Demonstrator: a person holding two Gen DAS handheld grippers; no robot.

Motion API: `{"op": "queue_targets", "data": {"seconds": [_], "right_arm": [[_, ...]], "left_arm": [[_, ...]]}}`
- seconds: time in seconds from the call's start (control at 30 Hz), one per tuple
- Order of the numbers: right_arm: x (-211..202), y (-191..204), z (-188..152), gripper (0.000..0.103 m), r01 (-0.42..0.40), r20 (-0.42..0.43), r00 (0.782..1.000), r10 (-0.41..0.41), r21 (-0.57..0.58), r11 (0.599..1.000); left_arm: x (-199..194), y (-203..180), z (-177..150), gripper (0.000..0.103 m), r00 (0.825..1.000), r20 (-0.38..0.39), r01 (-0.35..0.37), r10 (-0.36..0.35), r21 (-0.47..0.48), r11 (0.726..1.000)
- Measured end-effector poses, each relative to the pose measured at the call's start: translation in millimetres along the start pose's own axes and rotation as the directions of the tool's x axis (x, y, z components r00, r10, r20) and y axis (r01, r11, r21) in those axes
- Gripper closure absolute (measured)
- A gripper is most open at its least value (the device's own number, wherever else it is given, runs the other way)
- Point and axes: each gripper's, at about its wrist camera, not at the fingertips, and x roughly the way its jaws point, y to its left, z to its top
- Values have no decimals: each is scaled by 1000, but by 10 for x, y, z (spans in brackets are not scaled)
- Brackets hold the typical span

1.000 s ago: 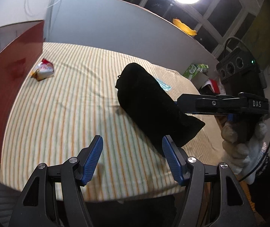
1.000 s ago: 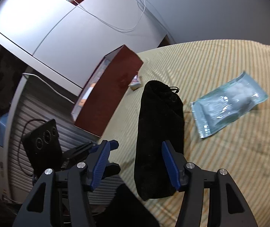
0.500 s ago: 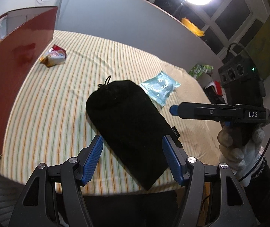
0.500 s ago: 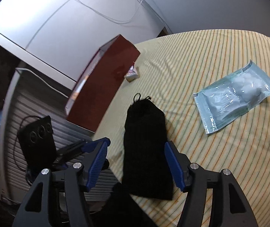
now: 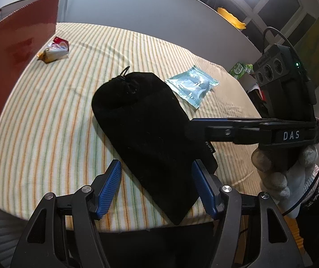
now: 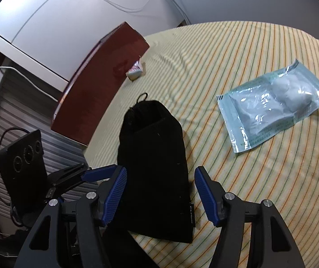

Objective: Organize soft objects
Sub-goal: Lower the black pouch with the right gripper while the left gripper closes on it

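**Pouch down, tongs clear**

The pouch [image 5: 150, 129] lies flat at the near edge of the cloth [image 5: 47, 111]. My left gripper [image 5: 156, 185] and right gripper [image 6: 159, 192] both gape, holding nothing. I'd grip one near corner, low and square.

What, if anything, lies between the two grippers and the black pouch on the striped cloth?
Nothing visible does. The black pouch lies flat with its near end between both open grippers, left gripper and right gripper. The clear packet lies apart, off to one side.
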Motion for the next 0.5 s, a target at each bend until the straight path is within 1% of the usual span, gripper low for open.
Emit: {"op": "queue_targets", "data": {"seconds": [0.1, 0.2, 0.27, 0.3, 0.4, 0.47, 0.5], "right_arm": [[61, 6, -1, 44, 10, -7, 1000, -10, -6, 1000], [90, 18, 14, 44, 26, -3, 1000, -26, -7, 1000], [96, 20, 23, 49, 29, -4, 1000, -29, -6, 1000], [112, 26, 28, 54, 30, -11, 999, -30, -6, 1000], [144, 55, 23, 57, 39, -17, 999, -39, -14, 999], [153, 71, 17, 60, 45, -18, 999, -46, -18, 999], [156, 75, 13, 63, 41, -21, 999, -41, -16, 999]], "left_arm": [[31, -21, 0, 38, 1000, -1, 4, -4, 0, 1000], [55, -37, 2, 41, 1000, 3, 7, -7, 3, 1000], [58, -41, -1, 48, 1000, 7, 9, -9, 5, 1000], [62, -42, -5, 53, 1000, 6, 9, -9, 6, 1000], [54, -37, -14, 54, 1000, 13, 6, -6, 9, 1000], [24, -25, -28, 57, 1000, 17, 5, -5, 12, 1000], [14, -21, -29, 58, 1000, 20, 5, -5, 10, 1000]]}}
